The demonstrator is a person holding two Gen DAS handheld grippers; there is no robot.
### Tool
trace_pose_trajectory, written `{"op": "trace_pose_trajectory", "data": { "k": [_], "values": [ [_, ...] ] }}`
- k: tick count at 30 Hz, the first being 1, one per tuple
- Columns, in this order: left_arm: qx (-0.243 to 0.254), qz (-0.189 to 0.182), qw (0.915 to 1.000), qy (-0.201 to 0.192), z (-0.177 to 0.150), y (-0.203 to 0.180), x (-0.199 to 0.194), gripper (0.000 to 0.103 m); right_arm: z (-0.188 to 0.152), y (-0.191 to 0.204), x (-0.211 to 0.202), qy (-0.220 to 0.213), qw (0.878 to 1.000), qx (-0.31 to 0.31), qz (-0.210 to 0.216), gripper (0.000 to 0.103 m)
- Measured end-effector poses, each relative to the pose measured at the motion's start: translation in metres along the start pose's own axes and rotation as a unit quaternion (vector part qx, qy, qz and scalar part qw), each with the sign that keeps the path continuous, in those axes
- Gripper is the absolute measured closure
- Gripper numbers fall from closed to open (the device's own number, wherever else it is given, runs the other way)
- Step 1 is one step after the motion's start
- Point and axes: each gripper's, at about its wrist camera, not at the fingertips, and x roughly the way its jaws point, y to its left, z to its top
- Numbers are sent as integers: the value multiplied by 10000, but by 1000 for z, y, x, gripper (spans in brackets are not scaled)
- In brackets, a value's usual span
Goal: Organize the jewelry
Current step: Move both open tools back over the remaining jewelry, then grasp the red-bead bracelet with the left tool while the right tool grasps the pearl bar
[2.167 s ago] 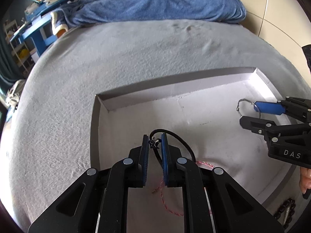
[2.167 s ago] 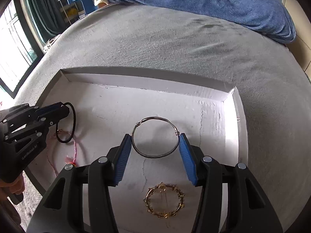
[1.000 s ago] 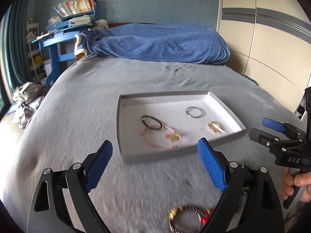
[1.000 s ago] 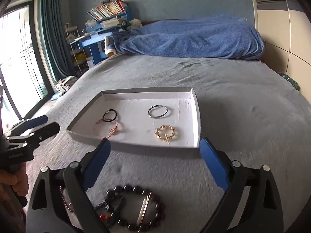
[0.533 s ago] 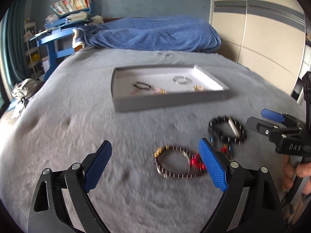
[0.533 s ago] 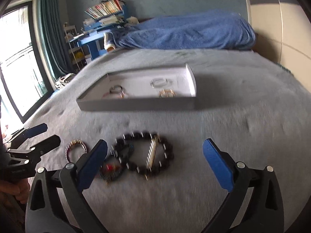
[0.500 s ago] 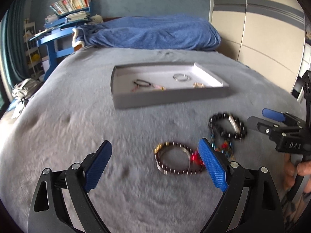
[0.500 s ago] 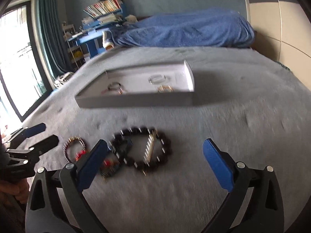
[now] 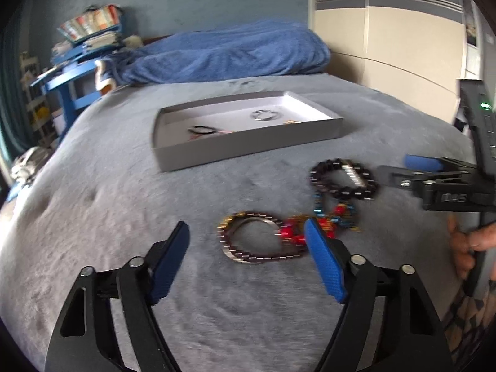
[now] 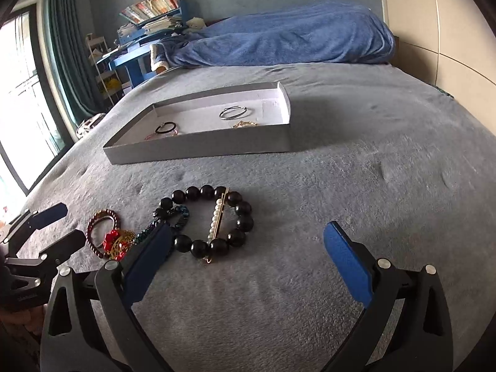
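Observation:
A grey shallow tray (image 9: 248,148) (image 10: 198,150) sits on the bed and holds a silver bangle (image 10: 235,112), a gold bracelet (image 10: 245,124), a black cord loop (image 10: 165,128) and a pink string. Nearer me on the blanket lie a black bead bracelet (image 10: 214,220) (image 9: 342,178) with a pearl bar (image 10: 218,214), a dark red bead bracelet (image 10: 104,228) (image 9: 251,237) with a red charm, and a blue-green beaded piece (image 10: 173,217). My left gripper (image 9: 248,245) is open and empty just before the red bead bracelet. My right gripper (image 10: 248,238) is open and empty, before the black bracelet.
The grey blanket (image 10: 372,170) covers the bed. A blue duvet (image 10: 288,37) is heaped at the far end. A blue shelf with books (image 10: 148,15) stands at the back left, a window at the left, and cream wardrobe doors (image 9: 387,46) on the right.
Both grippers let go of the jewelry in the tray, opened wide, and drew back toward the loose bracelets on the blanket. In the last half second both came closer to them.

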Motion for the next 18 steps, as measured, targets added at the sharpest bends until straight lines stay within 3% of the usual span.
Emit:
{"op": "trace_pose_trajectory", "data": {
  "k": [6, 10, 14, 18],
  "values": [
    [370, -529, 9979, 41, 4, -25, 4, 41, 0, -13, 3, 89, 9994, 327, 39, 6],
    [730, -627, 9952, 161, 6, -43, 13, 49, -1, -27, 5, 159, 9974, 693, 104, 6],
    [959, -675, 9923, 390, 5, -52, 24, 65, -2, -40, 6, 211, 9940, 1049, 213, 6],
    [1046, -692, 9904, 579, 5, -55, 34, 70, -3, -41, 8, 238, 9936, 1086, 201, 6]
  ]
}}
